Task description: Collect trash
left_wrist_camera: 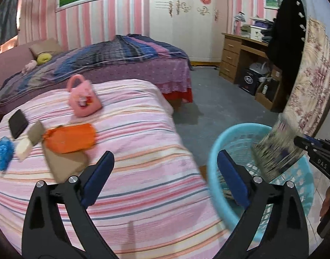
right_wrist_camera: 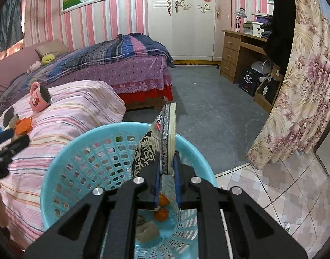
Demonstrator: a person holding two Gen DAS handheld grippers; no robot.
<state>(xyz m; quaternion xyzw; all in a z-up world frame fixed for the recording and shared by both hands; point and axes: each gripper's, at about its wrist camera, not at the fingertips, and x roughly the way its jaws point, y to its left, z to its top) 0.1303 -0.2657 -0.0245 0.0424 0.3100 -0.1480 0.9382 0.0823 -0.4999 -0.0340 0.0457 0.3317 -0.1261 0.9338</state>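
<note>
We see our right claw (right_wrist_camera: pixel 167 168) pinching a crumpled wrapper (right_wrist_camera: pixel 162 133) upright over the blue basket (right_wrist_camera: pixel 63 151) beside the bed's (left_wrist_camera: pixel 143 172) right edge. Our left claw (left_wrist_camera: pixel 165 161) hangs spread and empty above that edge. Two oranges (right_wrist_camera: pixel 161 207) lie in the basket.

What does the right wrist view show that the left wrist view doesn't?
Right wrist only: the basket's inside, with two orange pieces and a pale scrap on its bottom; tiled floor.
Left wrist only: the open left gripper, nothing between its jaws; a blue wrapper on the bed.
Both: blue basket, snack wrapper between the right gripper's fingers over it, pink mug, orange pouch.
</note>
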